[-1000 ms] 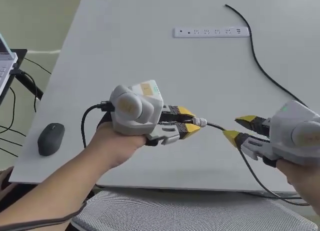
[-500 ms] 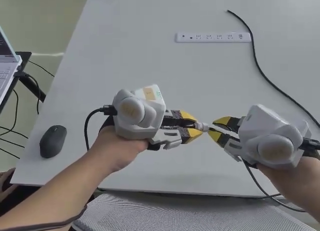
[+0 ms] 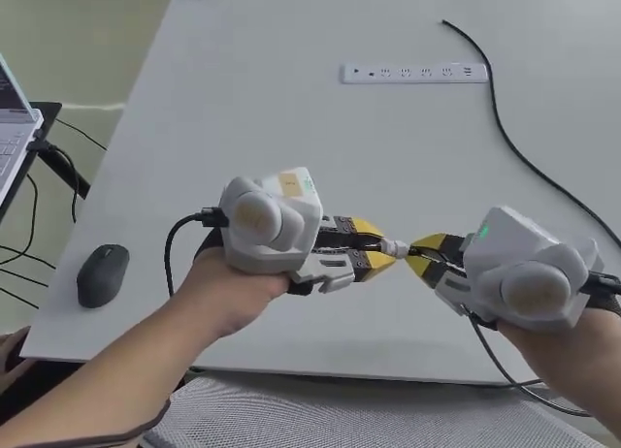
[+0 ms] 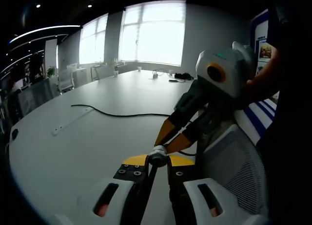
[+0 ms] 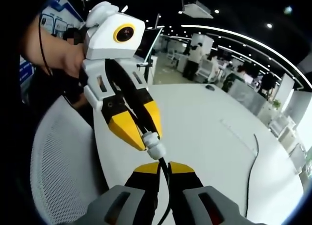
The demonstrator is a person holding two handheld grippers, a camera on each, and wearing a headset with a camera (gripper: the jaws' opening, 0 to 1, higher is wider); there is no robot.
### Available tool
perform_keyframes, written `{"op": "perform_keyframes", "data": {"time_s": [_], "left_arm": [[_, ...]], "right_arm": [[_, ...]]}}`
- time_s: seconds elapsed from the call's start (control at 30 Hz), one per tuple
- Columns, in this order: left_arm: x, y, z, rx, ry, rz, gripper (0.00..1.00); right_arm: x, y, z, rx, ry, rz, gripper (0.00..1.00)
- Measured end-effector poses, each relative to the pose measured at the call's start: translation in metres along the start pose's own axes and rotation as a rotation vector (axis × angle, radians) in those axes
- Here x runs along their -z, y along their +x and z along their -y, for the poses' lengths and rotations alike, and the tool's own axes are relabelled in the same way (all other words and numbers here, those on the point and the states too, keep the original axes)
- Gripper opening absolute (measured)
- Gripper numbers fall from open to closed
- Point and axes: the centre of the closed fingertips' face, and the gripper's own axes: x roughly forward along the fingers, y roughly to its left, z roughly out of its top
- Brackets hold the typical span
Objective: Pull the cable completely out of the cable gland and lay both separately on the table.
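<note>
The left gripper (image 3: 374, 246) clamps the cable gland (image 3: 392, 245); the right gripper (image 3: 422, 257) pinches the cable (image 5: 167, 178) just beside it. The cable's axis lies jaw to jaw, so the pull likely goes straight rightward.

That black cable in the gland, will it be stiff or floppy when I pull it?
Probably floppy: the cable sags in a curve below the right hand-held gripper. Likely light, being thin, so its freed end may whip.
</note>
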Motion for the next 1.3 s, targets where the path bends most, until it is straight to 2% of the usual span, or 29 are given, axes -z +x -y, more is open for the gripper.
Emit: {"op": "perform_keyframes", "data": {"time_s": [0.4, 0.87, 1.1, 1.23, 1.3], "left_arm": [[-0.004, 0.003, -0.001, -0.005, -0.007, 0.009, 0.15], [-0.007, 0.001, -0.003, -0.014, -0.024, 0.019, 0.15], [-0.006, 0.0, -0.004, -0.014, -0.025, 0.02, 0.15], [-0.006, 0.0, -0.004, -0.012, -0.024, 0.019, 0.15], [-0.006, 0.0, -0.004, -0.01, -0.024, 0.018, 0.15]], "right_arm": [[0.015, -0.002, 0.012, 0.025, 0.061, -0.018, 0.0], [0.038, -0.002, 0.026, 0.047, 0.227, -0.042, 0.0], [0.056, 0.0, 0.029, 0.057, 0.358, -0.059, 0.0], [0.066, 0.0, 0.029, 0.061, 0.495, -0.068, 0.01], [0.071, 0.0, 0.032, 0.064, 0.531, -0.065, 0.01]]}}
